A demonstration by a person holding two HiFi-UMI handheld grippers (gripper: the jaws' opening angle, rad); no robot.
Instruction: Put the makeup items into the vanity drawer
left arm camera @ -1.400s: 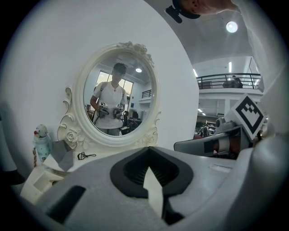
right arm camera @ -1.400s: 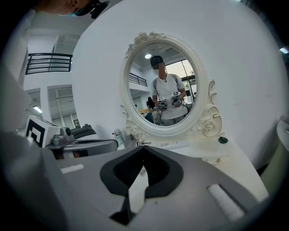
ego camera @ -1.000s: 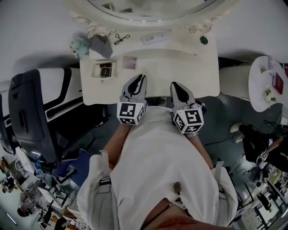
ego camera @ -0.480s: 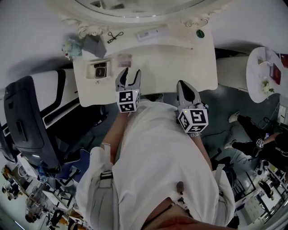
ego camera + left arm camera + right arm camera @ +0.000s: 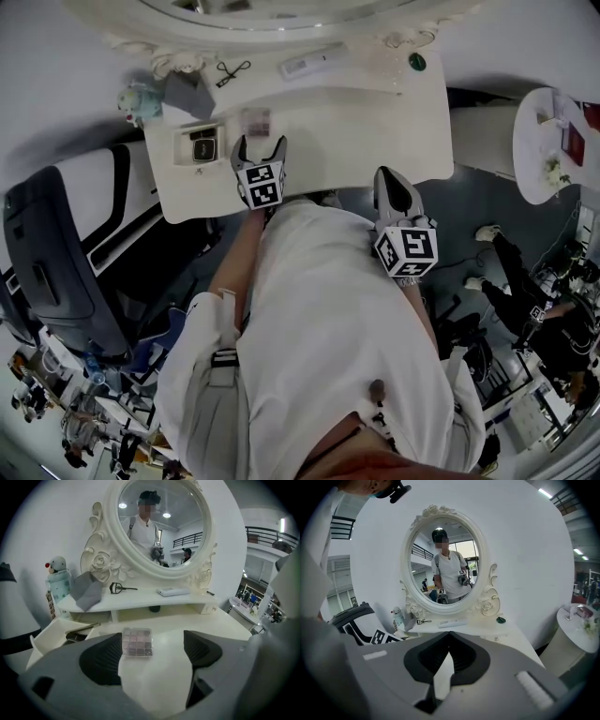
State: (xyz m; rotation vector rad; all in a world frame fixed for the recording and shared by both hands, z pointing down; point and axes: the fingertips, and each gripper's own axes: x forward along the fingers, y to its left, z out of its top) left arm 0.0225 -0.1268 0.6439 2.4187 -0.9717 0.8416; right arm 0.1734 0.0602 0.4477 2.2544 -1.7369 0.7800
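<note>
An eyeshadow palette lies flat on the white vanity top. My left gripper hangs just short of it, pointing down at it. Its jaws have just been opening and now stand wide apart with nothing between the pads. The open drawer is left of the palette, with a dark item inside. My right gripper is shut and empty near the table's front edge.
The shelf under the oval mirror carries an eyelash curler, a white flat case, a grey pouch, a snowman bottle and a green round item. A dark chair stands left, a round side table right.
The left gripper has moved forward and down over the tabletop toward the palette, and its jaws went from shut to wide open. The right gripper stayed shut near the front edge.
</note>
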